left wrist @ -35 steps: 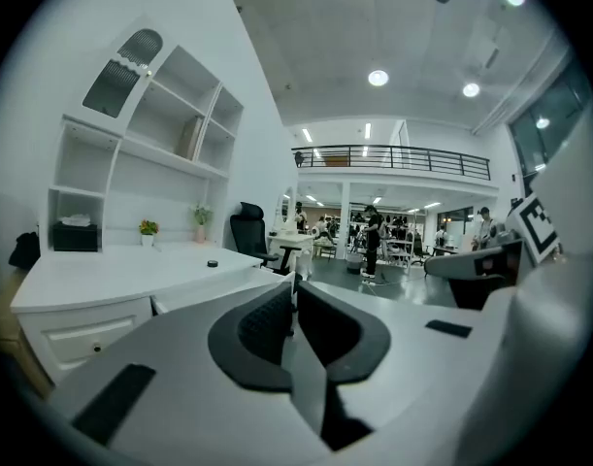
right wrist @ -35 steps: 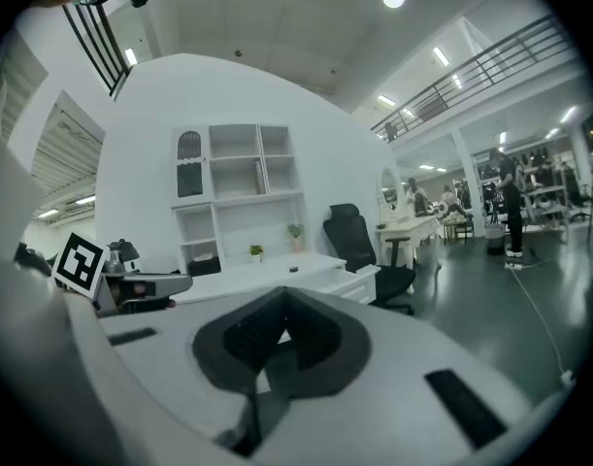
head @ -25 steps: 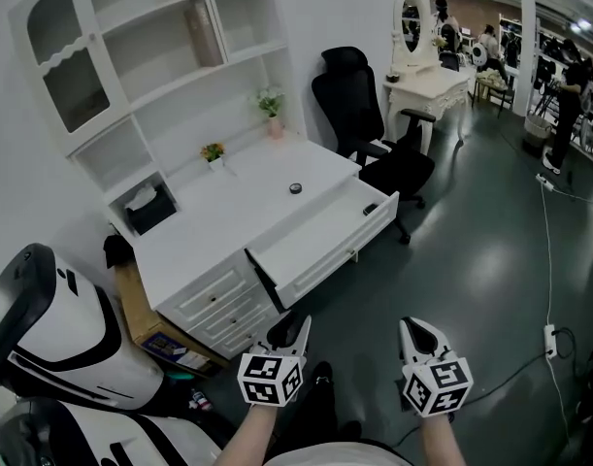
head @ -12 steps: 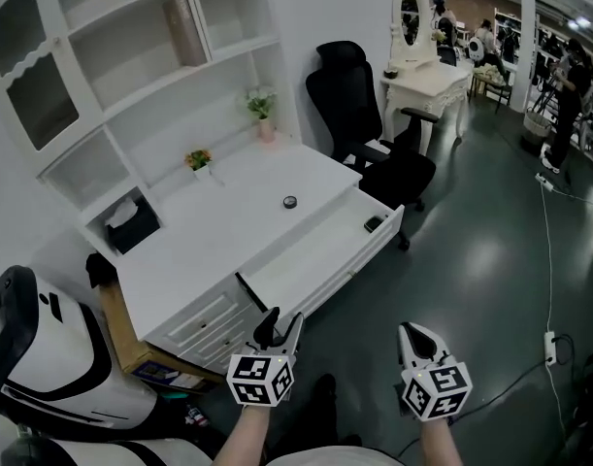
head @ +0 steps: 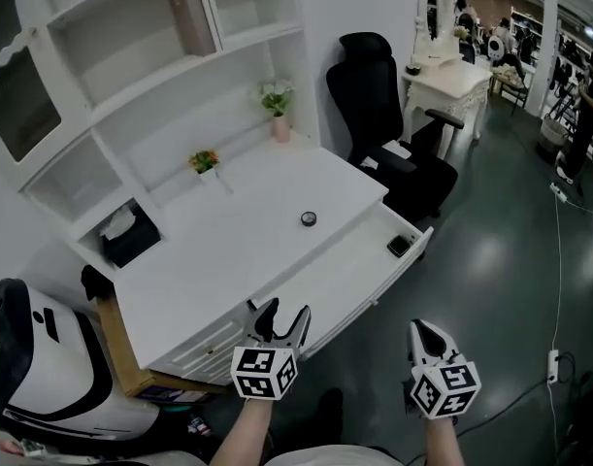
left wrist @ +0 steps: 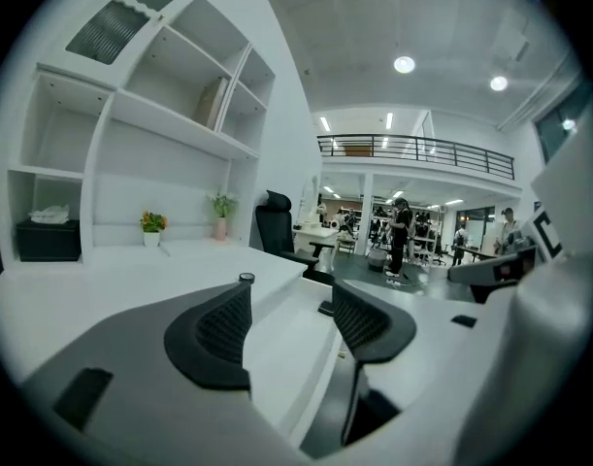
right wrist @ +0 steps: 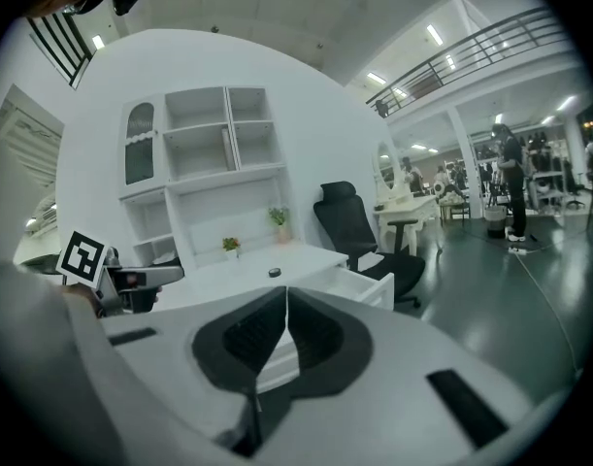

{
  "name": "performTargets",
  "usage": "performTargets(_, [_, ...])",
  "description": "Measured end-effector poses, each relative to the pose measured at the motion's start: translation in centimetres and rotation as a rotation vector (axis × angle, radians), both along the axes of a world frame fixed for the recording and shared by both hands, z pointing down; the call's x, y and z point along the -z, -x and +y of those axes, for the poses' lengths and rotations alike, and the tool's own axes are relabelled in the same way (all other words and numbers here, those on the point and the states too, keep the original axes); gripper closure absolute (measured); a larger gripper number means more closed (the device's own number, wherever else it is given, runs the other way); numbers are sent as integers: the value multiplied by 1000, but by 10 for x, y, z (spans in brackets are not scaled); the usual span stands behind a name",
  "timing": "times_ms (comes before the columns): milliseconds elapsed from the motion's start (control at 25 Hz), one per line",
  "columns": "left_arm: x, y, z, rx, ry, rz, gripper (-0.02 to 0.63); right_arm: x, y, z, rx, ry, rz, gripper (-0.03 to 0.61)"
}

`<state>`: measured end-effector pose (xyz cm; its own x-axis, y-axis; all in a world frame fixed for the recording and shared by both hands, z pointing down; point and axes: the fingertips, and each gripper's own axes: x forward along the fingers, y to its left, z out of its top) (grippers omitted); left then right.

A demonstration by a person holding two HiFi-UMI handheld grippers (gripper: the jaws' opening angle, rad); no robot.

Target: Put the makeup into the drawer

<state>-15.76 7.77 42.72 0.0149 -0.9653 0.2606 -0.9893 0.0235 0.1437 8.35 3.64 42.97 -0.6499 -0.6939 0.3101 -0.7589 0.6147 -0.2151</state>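
Your left gripper (head: 282,316) points forward, tipped slightly down, jaws opening with nothing between them. Your right gripper (head: 422,331) is alongside, well apart from it, jaws pressed together and empty.

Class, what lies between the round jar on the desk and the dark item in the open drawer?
Nothing: the head view shows only bare desk, its front edge and drawer floor between jar and dark item.
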Motion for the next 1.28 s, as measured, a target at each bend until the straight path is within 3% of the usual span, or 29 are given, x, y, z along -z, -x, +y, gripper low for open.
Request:
performTargets(400, [-6, 45, -54, -21, 17, -2, 347, 3, 39, -48, -29, 7, 10, 575])
performTargets(1280, [-18, 68, -114, -35, 50, -55, 331, -7, 71, -97, 11, 18, -10, 575])
